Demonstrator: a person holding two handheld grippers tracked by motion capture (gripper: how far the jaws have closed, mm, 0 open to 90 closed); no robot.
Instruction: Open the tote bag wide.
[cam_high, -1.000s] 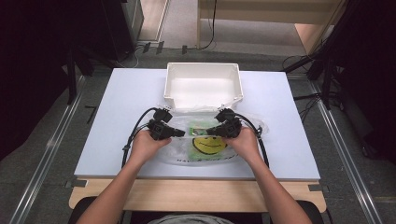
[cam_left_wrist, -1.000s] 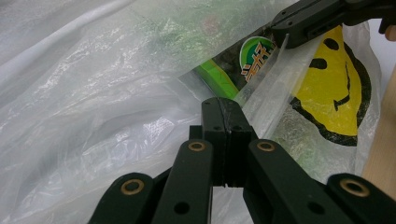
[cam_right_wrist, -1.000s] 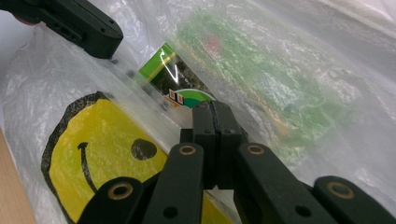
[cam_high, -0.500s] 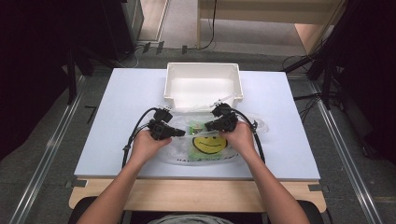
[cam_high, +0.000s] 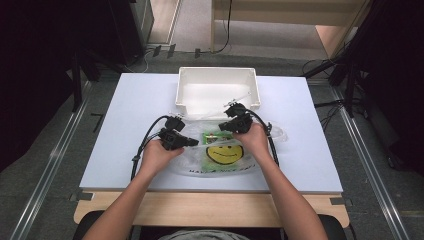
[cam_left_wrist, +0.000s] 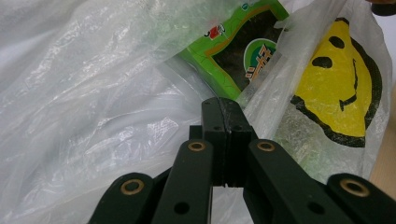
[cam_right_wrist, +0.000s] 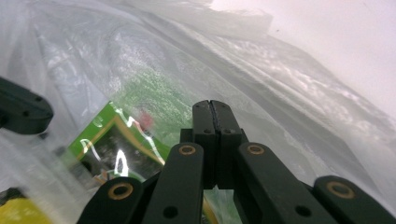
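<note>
A clear plastic bag (cam_high: 227, 169) printed with a yellow smiley face (cam_high: 225, 154) lies flat on the white table in front of me. Inside it, near its mouth, is a green snack packet (cam_high: 212, 136). My left gripper (cam_high: 194, 143) is at the bag's left edge, with its jaws pressed together on the film (cam_left_wrist: 224, 105), just short of the packet (cam_left_wrist: 233, 51). My right gripper (cam_high: 224, 126) is at the bag's far edge, shut on the film (cam_right_wrist: 210, 107) and holding it up off the packet (cam_right_wrist: 116, 140). The left gripper's body (cam_right_wrist: 18, 112) shows at the left of the right gripper view.
A white rectangular bin (cam_high: 187, 85) stands at the back middle of the table (cam_high: 135, 100), right behind the bag. Black cables loop from both grippers over the tabletop. A wooden table edge runs along the front.
My right gripper has moved left and toward the bin, drawing the bag's film up with it. The left gripper has stayed where it was.
</note>
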